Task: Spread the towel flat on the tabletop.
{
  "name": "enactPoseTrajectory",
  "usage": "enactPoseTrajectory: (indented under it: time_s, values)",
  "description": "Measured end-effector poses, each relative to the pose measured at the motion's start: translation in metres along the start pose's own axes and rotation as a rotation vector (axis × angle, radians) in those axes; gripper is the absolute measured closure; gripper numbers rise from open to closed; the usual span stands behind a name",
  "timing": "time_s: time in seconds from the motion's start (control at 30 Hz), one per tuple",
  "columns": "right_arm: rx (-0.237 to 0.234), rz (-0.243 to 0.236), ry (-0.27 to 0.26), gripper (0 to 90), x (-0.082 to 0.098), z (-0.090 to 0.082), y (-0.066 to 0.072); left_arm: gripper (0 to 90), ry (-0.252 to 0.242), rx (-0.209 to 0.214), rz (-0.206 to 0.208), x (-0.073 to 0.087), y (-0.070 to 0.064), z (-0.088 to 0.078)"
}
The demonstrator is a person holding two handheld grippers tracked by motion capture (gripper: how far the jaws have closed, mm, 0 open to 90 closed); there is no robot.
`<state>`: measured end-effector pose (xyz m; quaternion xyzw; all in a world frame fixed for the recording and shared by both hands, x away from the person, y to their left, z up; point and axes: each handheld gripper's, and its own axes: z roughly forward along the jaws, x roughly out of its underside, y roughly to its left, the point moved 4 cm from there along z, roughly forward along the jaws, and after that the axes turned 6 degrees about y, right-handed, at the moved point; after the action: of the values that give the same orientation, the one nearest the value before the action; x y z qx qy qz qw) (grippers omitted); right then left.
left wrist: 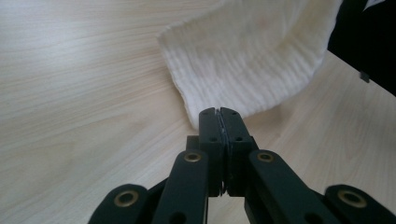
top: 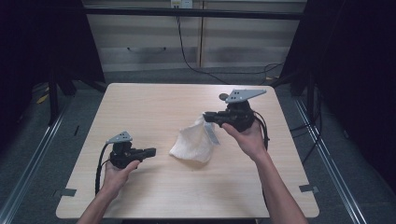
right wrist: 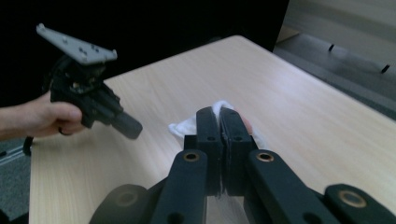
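A white cloth (top: 191, 142) lies at the middle of the wooden table (top: 140, 102), one corner pulled up toward the right. My right gripper (top: 206, 116) is raised above the table and shut on that corner; in the right gripper view the cloth (right wrist: 184, 127) bunches around its closed jaws (right wrist: 220, 112). My left gripper (top: 152, 151) rests low on the table, a little left of the cloth, and is shut with nothing in it. In the left gripper view the closed tips (left wrist: 219, 112) point at the near edge of the cloth (left wrist: 252, 56). The right gripper view shows the left gripper (right wrist: 135, 131) in its hand.
Bare tabletop surrounds the cloth on all sides. Dark curtains stand to both sides, and a pale cabinet (top: 196, 42) with a hanging black cable (top: 184, 51) is behind the table. Metal floor rails (top: 327, 154) run along either side.
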<state>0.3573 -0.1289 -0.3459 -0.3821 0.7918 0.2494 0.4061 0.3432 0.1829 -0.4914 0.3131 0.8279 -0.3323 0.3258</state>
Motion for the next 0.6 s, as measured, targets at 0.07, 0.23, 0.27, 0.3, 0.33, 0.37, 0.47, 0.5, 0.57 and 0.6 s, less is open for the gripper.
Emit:
enactPoseTrajectory:
  time_s: [0.07, 0.23, 0.27, 0.3, 0.33, 0.37, 0.47, 0.5, 0.57, 0.6]
  values:
    - [-0.001, -0.009, -0.022, 88.2, -0.013, -0.003, 0.000, 86.9, -0.003, -0.011, -0.006, 0.000, 0.002, -0.001]
    - [-0.011, -0.056, -0.053, 88.2, -0.028, -0.010, 0.013, 82.1, -0.020, -0.020, -0.012, 0.001, 0.004, -0.006]
    - [-0.013, -0.058, -0.043, 88.2, -0.024, -0.010, 0.015, 80.9, -0.020, -0.022, -0.012, 0.001, 0.005, -0.007]
    - [-0.010, -0.057, -0.028, 88.2, -0.017, -0.009, 0.017, 80.6, -0.021, -0.023, -0.012, 0.002, 0.005, -0.007]
    - [-0.013, -0.052, -0.017, 88.1, -0.010, -0.009, 0.018, 80.4, -0.019, -0.025, -0.010, 0.003, 0.006, -0.009]
    - [-0.013, -0.039, 0.001, 88.1, 0.003, -0.008, 0.018, 79.2, -0.019, -0.025, -0.006, 0.003, 0.006, -0.009]
    - [-0.012, 0.015, 0.031, 88.2, 0.037, -0.005, 0.012, 77.6, -0.011, -0.026, -0.016, 0.004, 0.006, -0.008]
    - [-0.010, 0.030, 0.036, 88.2, 0.044, -0.005, 0.009, 75.6, -0.008, -0.029, -0.016, 0.004, 0.006, -0.006]
    - [-0.010, 0.066, 0.049, 88.1, 0.065, -0.003, 0.003, 74.6, 0.001, -0.027, -0.011, 0.004, 0.005, -0.003]
    - [-0.009, 0.076, 0.055, 88.1, 0.071, -0.003, 0.002, 73.2, 0.005, -0.021, -0.006, 0.004, 0.003, -0.001]
